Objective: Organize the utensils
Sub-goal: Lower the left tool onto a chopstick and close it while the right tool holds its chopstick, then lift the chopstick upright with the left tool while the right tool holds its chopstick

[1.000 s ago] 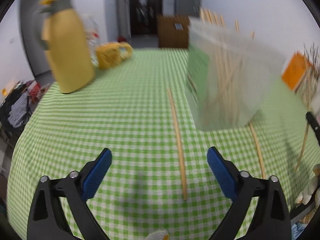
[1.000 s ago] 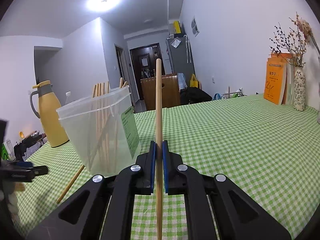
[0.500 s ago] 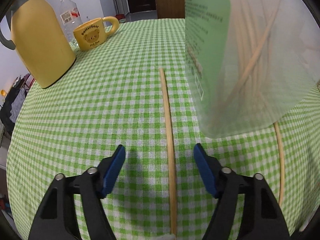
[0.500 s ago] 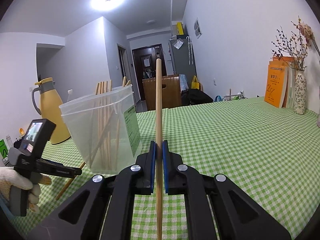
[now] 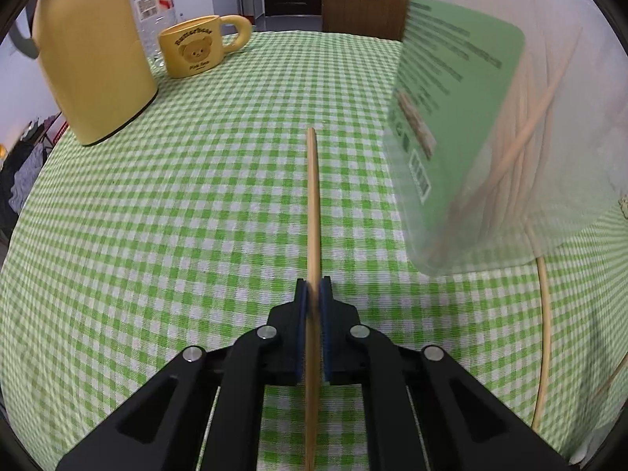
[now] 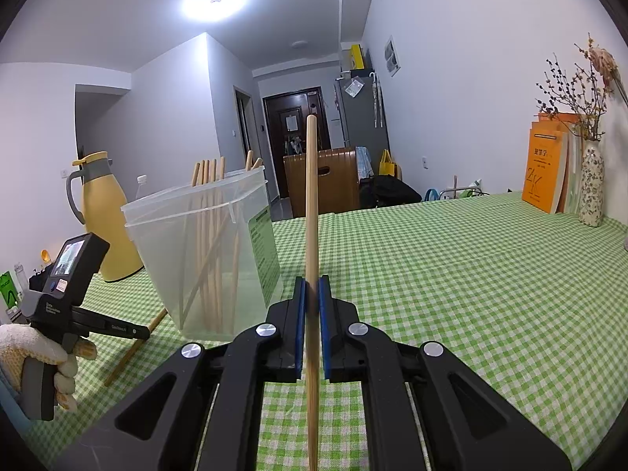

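My left gripper (image 5: 313, 294) is clamped on a chopstick (image 5: 313, 212) lying on the checked tablecloth (image 5: 196, 212) beside the clear tub (image 6: 204, 251); whether it has lifted is unclear. My right gripper (image 6: 313, 294) pinches an upright chopstick (image 6: 311, 204).

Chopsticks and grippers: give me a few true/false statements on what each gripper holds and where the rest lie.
1. The left gripper is shut on a chopstick. True.
2. The right gripper is open and empty. False: it is shut on a second chopstick.
3. The plastic tub is empty. False: several chopsticks stand in it.
4. A mug stands beside the yellow jug. True.
5. Another loose chopstick lies on the tablecloth. True.
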A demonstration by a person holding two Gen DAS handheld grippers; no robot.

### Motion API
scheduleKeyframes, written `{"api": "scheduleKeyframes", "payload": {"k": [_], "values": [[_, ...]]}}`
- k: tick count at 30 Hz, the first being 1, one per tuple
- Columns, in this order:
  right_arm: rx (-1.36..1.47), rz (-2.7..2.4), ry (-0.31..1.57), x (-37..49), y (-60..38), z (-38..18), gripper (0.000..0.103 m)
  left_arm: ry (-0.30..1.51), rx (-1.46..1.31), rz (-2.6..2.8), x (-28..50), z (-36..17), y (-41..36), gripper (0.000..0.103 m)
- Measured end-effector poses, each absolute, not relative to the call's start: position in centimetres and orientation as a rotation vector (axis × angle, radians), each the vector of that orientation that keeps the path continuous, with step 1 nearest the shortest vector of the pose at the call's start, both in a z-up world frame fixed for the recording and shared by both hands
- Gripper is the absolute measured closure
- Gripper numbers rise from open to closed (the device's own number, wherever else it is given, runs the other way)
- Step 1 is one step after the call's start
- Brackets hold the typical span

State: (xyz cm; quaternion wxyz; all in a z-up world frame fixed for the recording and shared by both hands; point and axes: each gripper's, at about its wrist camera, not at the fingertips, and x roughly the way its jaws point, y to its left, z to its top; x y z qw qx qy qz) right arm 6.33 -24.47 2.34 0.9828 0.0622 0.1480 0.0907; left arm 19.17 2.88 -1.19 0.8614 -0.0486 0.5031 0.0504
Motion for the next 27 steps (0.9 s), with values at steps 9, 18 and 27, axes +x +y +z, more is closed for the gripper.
{"api": "scheduleKeyframes", "payload": {"k": [9, 18, 27], "values": [[0.129, 0.191, 0.285, 6.0, -24.4, 2.4, 0.096, 0.890, -0.190, 0.123, 16.8, 1.6, 5.2, 0.099], [0.130, 0.196, 0.268, 5.8, -24.5, 2.5, 0.096, 0.684, -0.184, 0.115, 12.8, 6.0, 6.2, 0.099], [0.128, 0.197, 0.256, 5.6, -24.5, 2.6, 0.096, 0.602, -0.157, 0.111, 10.4, 8.6, 4.7, 0.099]]}}
